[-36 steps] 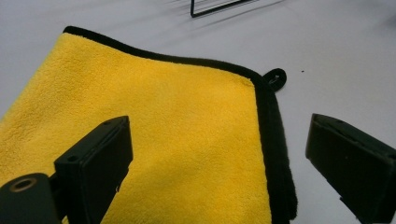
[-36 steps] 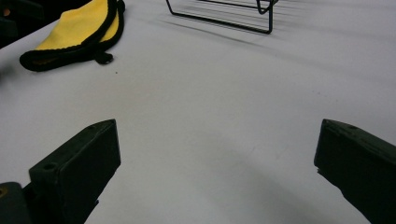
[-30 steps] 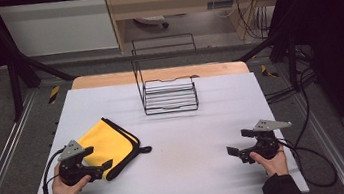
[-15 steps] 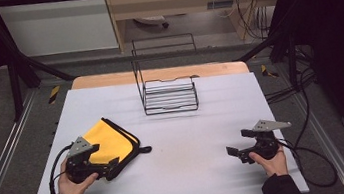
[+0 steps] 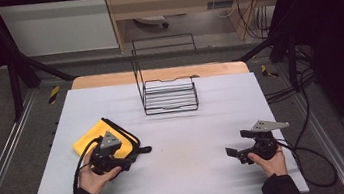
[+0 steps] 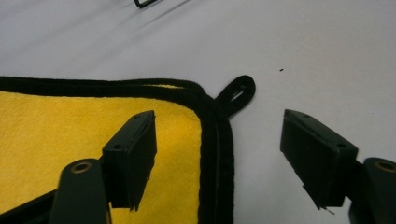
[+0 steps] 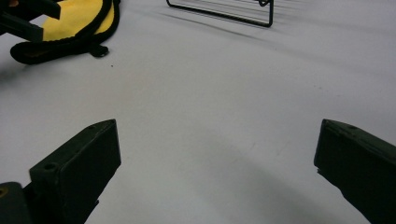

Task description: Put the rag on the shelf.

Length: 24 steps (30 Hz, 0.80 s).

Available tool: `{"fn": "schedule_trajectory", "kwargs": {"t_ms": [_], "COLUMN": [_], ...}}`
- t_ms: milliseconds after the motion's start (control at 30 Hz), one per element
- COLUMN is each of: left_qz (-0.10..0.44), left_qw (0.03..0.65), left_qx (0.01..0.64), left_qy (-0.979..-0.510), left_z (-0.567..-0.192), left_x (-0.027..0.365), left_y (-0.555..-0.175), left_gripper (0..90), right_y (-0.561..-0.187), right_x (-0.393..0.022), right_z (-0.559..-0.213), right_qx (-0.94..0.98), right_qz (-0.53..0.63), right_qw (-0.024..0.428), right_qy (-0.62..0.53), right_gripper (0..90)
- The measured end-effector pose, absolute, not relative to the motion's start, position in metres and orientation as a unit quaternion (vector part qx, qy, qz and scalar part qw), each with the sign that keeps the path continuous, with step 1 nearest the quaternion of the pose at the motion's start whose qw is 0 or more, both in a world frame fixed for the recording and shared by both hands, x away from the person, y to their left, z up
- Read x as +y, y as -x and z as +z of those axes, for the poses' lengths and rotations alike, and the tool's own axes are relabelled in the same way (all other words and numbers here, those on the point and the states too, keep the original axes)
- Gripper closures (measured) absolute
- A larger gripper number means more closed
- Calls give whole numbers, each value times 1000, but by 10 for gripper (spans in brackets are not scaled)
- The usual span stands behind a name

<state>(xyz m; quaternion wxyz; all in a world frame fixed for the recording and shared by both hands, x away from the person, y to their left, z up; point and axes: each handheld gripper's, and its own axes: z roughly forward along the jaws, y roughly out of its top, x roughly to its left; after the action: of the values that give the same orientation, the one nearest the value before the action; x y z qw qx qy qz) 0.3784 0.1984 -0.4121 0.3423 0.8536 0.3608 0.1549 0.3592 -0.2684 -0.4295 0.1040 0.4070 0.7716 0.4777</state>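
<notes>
A yellow cloth [image 5: 89, 138] with black trim lies flat on the left of the white table [image 5: 189, 125]. Its hanging loop [image 6: 238, 91] sticks out at the corner. My left gripper [image 5: 133, 156] sits low at that corner, pointing right. In the left gripper view [image 6: 218, 128] one jaw is over the yellow cloth [image 6: 56, 130] and the other over bare table, with the trimmed edge between them. Its jaws have just been closing, and the pads stand apart from the cloth. My right gripper [image 5: 232, 152] rests open at the right front, with only tabletop between its jaws [image 7: 217, 140].
A black wire rack [image 5: 170, 96] stands at the back middle of the table, and its front rail [image 7: 224, 13] shows in the right gripper view. Cables trail from both grippers. A wooden strip [image 5: 107, 80] runs along the table's far edge.
My left gripper has slid right along the table to the cloth's near right corner, and its jaws have narrowed around the trimmed edge. The right gripper has stayed still.
</notes>
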Motion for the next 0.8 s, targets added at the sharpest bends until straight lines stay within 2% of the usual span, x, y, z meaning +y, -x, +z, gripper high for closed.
{"fn": "schedule_trajectory", "kwargs": {"t_ms": [67,233,467,800], "left_qz": [154,156,187,197], "left_qw": [331,300,286,272], "left_qx": [360,368,362,362], "left_qy": [-858,-866,-867,-869], "left_z": [-417,-430,-439,-440], "left_x": [192,182,182,178], "left_y": [-383,-392,-395,-396], "left_gripper": [328,372,469,512], "right_y": [-359,-360,-360,-359], "right_x": [-268,-268,-267,-268], "right_z": [-430,-430,-430,-430], "right_qx": [773,772,774,772], "right_qz": [477,476,476,478], "right_qw": [104,104,104,103], "right_qy": [-406,-407,-406,-407], "right_gripper": [10,10,10,10]}}
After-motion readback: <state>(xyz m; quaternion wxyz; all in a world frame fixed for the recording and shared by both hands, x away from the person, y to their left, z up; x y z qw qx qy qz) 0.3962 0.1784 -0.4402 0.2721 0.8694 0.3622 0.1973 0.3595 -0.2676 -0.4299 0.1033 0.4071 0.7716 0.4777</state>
